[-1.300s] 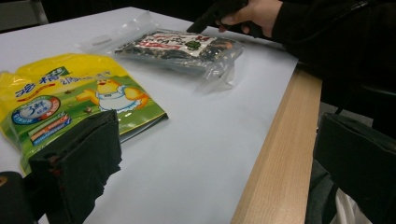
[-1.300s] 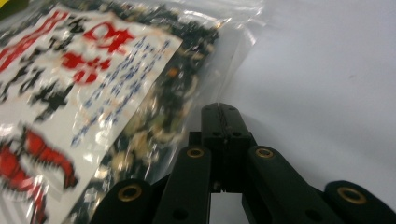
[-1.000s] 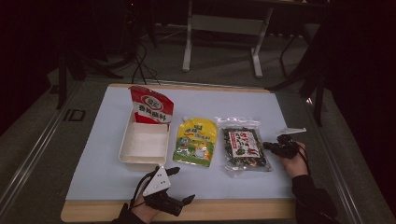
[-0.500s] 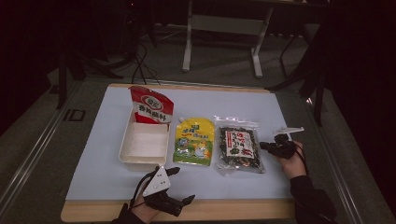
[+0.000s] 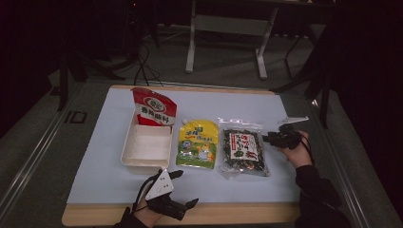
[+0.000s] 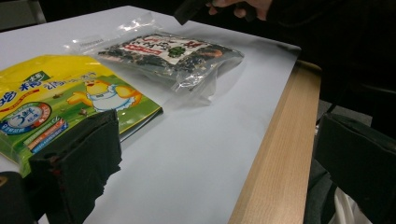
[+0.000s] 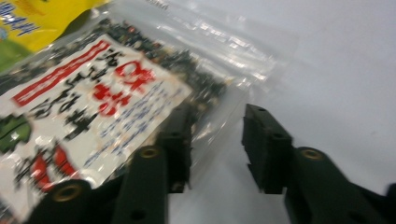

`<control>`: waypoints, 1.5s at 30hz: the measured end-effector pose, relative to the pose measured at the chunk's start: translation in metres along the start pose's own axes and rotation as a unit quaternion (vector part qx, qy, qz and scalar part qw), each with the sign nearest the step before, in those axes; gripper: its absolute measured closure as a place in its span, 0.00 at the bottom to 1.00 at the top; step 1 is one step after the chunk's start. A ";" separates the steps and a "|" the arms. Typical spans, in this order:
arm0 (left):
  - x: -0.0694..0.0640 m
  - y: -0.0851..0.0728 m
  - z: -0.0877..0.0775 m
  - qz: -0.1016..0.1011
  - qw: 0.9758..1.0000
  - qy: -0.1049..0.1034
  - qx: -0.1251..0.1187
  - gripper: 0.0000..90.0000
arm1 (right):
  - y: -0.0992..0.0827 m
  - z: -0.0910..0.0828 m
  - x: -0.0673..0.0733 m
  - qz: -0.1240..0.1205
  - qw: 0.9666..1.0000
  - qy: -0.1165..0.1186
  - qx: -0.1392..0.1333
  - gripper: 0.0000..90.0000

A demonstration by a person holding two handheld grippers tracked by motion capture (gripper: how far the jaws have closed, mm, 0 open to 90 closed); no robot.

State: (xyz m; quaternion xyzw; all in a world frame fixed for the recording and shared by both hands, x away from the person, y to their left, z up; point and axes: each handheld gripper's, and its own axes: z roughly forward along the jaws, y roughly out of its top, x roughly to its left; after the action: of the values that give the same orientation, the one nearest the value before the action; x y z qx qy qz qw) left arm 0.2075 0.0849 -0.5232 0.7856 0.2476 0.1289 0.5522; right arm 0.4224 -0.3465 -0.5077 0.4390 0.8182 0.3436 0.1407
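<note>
Nearest the person, the left gripper (image 5: 183, 205) rests at the near wooden edge of the tabletop (image 5: 90, 180), its fingers (image 6: 79, 158) spread wide with nothing between them. Just beyond its left finger lies the yellow pouch (image 6: 56, 100), flat on the pale sheet; the white tray (image 5: 146, 147) sits beside that pouch on the side away from the right hand, and a red packet (image 5: 152, 109) leans up at the tray's far end.

Farther along, the clear bag of dark dried bits (image 5: 244, 152) lies flat between the yellow pouch and the right gripper (image 5: 266, 138). That gripper is held at the bag's far right corner, pointing in toward it. Its fingers (image 7: 266, 144) have just been opening and now stand partly apart. In the right gripper view the left finger lies over the bag's clear edge, while the right finger is out over bare sheet beside it; the gap between them shows a strip of the clear plastic border and bare sheet, and the pads are not pressing on the bag.
</note>
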 end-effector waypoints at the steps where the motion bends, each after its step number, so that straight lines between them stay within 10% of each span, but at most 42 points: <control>1: 0.000 0.000 0.000 0.000 1.000 0.000 0.000 0.03 | 0.003 0.001 -0.001 -0.002 1.000 -0.003 0.002 0.64; 37: 0.000 -0.009 -0.016 -0.017 0.999 0.035 0.001 0.03 | 0.047 0.060 -0.040 0.000 0.999 0.001 0.051 0.45; 45: -0.001 -0.010 -0.017 -0.016 0.999 0.035 0.003 0.03 | 0.047 0.063 -0.036 -0.014 0.998 0.000 0.067 0.74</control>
State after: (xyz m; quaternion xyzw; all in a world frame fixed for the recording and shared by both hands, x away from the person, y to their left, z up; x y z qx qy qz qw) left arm 0.1968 0.1005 -0.5262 0.7781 0.2796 0.1466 0.5431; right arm 0.5066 -0.3305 -0.5238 0.4359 0.8454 0.2861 0.1162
